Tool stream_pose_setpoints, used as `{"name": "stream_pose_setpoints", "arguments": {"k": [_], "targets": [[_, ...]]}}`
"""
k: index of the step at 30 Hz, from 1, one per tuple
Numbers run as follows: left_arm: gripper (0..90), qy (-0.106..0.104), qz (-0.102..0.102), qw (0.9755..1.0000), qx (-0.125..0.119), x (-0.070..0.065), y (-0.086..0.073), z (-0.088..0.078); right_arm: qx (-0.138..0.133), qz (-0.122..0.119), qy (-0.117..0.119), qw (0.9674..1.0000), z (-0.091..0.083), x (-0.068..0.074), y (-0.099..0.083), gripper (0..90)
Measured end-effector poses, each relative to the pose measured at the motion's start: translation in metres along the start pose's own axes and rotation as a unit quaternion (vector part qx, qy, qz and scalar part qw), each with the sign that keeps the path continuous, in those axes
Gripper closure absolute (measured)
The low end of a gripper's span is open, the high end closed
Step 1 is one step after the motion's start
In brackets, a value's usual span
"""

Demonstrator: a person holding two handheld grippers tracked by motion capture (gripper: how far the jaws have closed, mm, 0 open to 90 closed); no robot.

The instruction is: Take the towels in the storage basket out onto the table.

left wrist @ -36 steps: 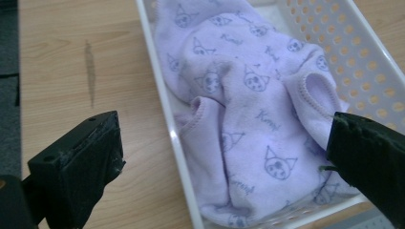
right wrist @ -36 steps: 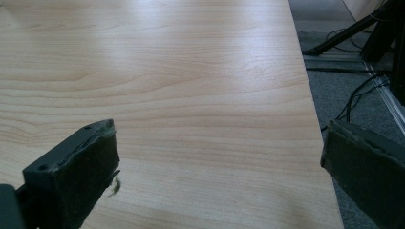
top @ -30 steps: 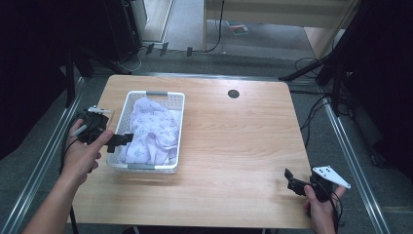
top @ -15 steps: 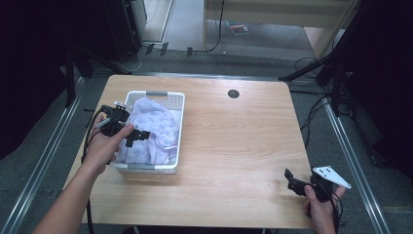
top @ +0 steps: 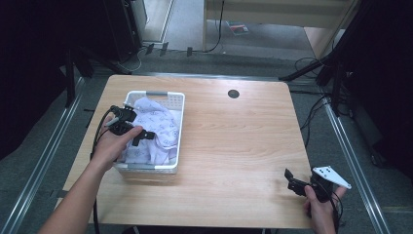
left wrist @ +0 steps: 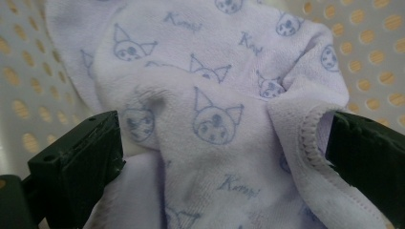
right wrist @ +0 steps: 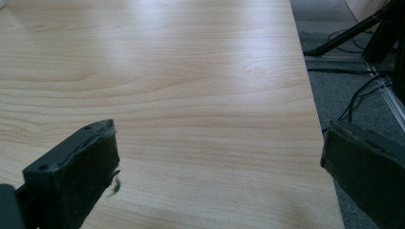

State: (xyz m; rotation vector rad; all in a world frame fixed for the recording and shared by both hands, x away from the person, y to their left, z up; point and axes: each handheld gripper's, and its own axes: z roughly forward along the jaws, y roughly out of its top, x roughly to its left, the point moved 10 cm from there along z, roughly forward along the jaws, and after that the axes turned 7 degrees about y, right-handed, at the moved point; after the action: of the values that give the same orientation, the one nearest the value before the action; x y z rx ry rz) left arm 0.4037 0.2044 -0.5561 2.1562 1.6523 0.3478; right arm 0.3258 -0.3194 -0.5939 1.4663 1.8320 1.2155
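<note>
A white perforated basket (top: pixel 176 127) sits on the left of the wooden table (top: pixel 234 146), holding pale lilac cloth (top: pixel 158 129) printed with small cat faces. My left gripper (top: pixel 146 135) reaches down into the basket over the cloth. In the left gripper view its jaws stand wide apart, and a fold of the cloth (left wrist: pixel 215 119) bulges between them. My right gripper (top: pixel 290 181) rests low at the table's near right corner, open, with bare wood (right wrist: pixel 191 95) between its jaws.
A round dark cable hole (top: pixel 233 93) lies near the table's far edge. Metal rails (top: pixel 350 151) and loose cables run along the floor on both sides. The table's right edge (right wrist: pixel 313 109) is close to my right gripper.
My left gripper has moved from outside the basket's left wall to the right and down into the basket over the cloth. The right gripper has stayed still.
</note>
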Motion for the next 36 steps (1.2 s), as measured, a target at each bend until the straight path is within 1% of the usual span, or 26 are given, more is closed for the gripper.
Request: {"name": "stream_pose_setpoints", "arguments": {"k": [1,2,4,5,6,7,8,10,11,12,14,15,16,17,18,19,21,22,23,26,28,34,35,36], "targets": [[0.0,0.0,0.009,0.9999,0.015,-0.003,-0.003,0.005,0.0,-0.001,0.0,1.0,0.0,0.0,0.0,0.0],[0.0,0.003,0.017,0.9996,0.022,-0.005,-0.004,0.008,0.0,-0.001,0.0,1.0,0.0,0.0,0.0,0.0],[0.0,0.005,0.017,0.9995,0.025,-0.006,-0.004,0.01,0.0,-0.002,0.0,1.0,0.0,0.0,0.0,0.0],[0.0,0.01,0.021,0.9991,0.036,-0.006,-0.005,0.015,0.0,-0.003,0.0,1.0,0.0,0.0,0.0,0.0],[0.0,0.01,0.021,0.9991,0.036,-0.006,-0.005,0.015,0.0,-0.002,0.0,1.0,0.0,0.0,0.0,0.0],[0.0,0.012,0.02,0.9986,0.047,-0.007,-0.006,0.019,0.0,-0.002,0.0,1.0,0.0,0.0,0.0,0.0],[0.0,0.012,0.02,0.9986,0.047,-0.007,-0.006,0.019,0.0,-0.002,0.0,1.0,0.0,0.0,0.0,0.0],[0.0,0.015,0.021,0.998,0.058,-0.009,-0.007,0.023,0.0,-0.001,0.0,1.0,0.0,0.0,0.0,0.0],[0.0,0.018,0.029,0.997,0.07,-0.011,-0.009,0.027,0.0,-0.001,0.0,1.0,0.0,0.0,0.0,0.0],[0.0,0.018,0.032,0.9963,0.078,-0.012,-0.01,0.028,0.0,-0.001,0.001,1.0,0.0,0.0,0.0,0.0],[0.0,0.013,0.031,0.9954,0.09,-0.016,-0.012,0.032,0.0,0.0,-0.001,1.0,0.0,0.0,0.0,0.0],[0.0,0.013,0.036,0.9946,0.096,-0.018,-0.014,0.035,0.0,0.0,-0.001,1.0,0.0,0.0,0.0,0.0],[0.0,0.013,0.036,0.9946,0.096,-0.018,-0.014,0.035,0.0,0.0,-0.002,1.0,0.0,-0.001,0.0,0.0],[0.0,0.019,0.042,0.9929,0.11,-0.02,-0.017,0.04,0.0,0.0,-0.003,1.0,0.0,-0.001,0.0,0.0],[0.0,0.019,0.042,0.9929,0.11,-0.02,-0.017,0.04,0.0,0.0,-0.003,1.0,0.0,-0.001,0.0,0.0],[0.0,0.021,0.043,0.9921,0.116,-0.022,-0.018,0.042,-0.001,0.0,-0.004,1.0,0.0,-0.001,0.0,0.0],[0.0,0.019,0.046,0.9905,0.128,-0.024,-0.02,0.047,-0.001,0.002,-0.016,0.9999,0.0,-0.003,0.0,0.0],[0.0,0.019,0.046,0.9905,0.128,-0.024,-0.02,0.047,-0.001,0.002,-0.016,0.9999,0.0,-0.003,0.0,0.0],[0.0,0.016,0.048,0.9897,0.134,-0.024,-0.021,0.05,-0.001,0.001,-0.012,0.9999,0.0,-0.002,0.0,0.0],[0.0,0.012,0.042,0.9899,0.135,-0.025,-0.021,0.053,0.0,0.0,-0.013,0.9999,0.0,-0.002,0.0,0.0],[0.0,0.011,0.052,0.9892,0.137,-0.025,-0.022,0.054,-0.001,-0.002,-0.011,0.9999,0.001,-0.001,0.0,0.0],[0.0,0.015,0.06,0.9885,0.138,-0.025,-0.023,0.055,0.0,-0.005,-0.009,0.9999,0.001,-0.001,0.0,0.0],[0.8,0.018,0.064,0.9884,0.137,-0.025,-0.023,0.054,0.001,-0.004,-0.009,0.9999,0.001,-0.001,0.0,0.0],[3.6,0.018,0.064,0.9884,0.137,-0.025,-0.023,0.054,0.001,-0.004,-0.009,0.9999,0.001,-0.001,0.0,0.0]]}}
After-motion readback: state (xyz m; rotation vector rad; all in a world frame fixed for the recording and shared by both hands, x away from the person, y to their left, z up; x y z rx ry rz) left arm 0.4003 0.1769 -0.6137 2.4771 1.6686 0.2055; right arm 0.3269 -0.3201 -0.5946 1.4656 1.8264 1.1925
